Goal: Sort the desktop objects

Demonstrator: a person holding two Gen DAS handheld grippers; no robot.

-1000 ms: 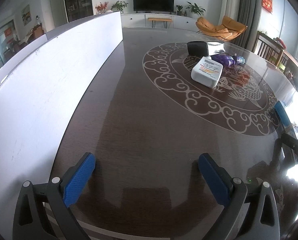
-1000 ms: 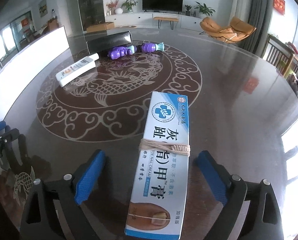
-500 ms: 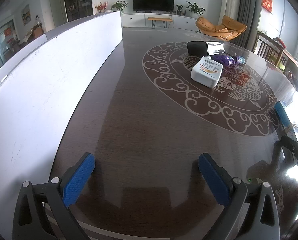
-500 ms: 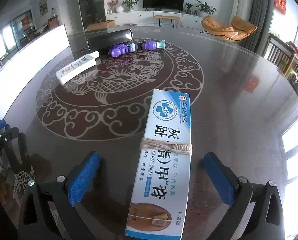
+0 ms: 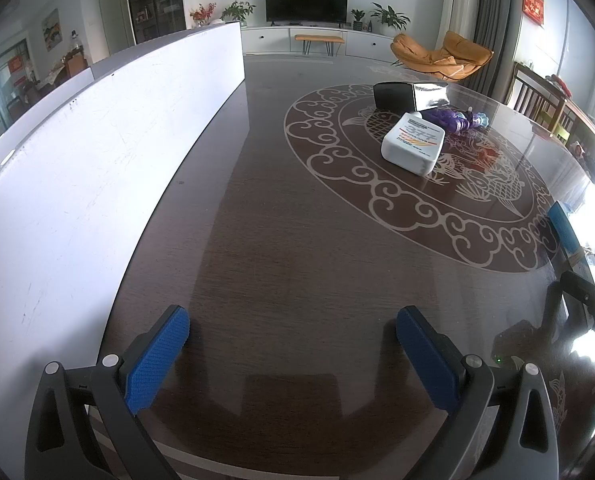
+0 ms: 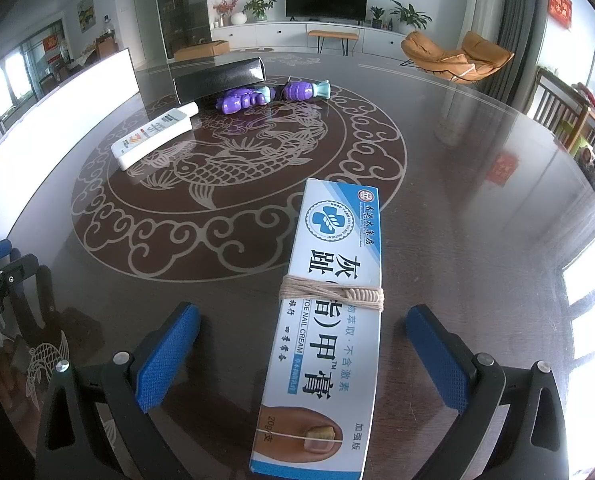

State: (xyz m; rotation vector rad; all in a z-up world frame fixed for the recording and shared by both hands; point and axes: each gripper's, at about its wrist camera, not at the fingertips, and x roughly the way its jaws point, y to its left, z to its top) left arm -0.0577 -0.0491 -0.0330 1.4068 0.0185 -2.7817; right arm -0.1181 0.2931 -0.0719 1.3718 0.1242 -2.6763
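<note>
The counter (image 6: 477,184) is dark brown, with a pale cloud-and-fish pattern. The nail cream box (image 6: 329,320) is blue and white. The toys (image 6: 243,100) look purple, perhaps with teal ends.

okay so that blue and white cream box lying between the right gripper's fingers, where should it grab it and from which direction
Probably take the cream box across its narrow width, just below the twine band, coming down from above and from its near end. It lies flat on the table with its long axis running away from the right gripper, whose open jaws already straddle both long edges without touching, so closing there looks simplest.
</note>
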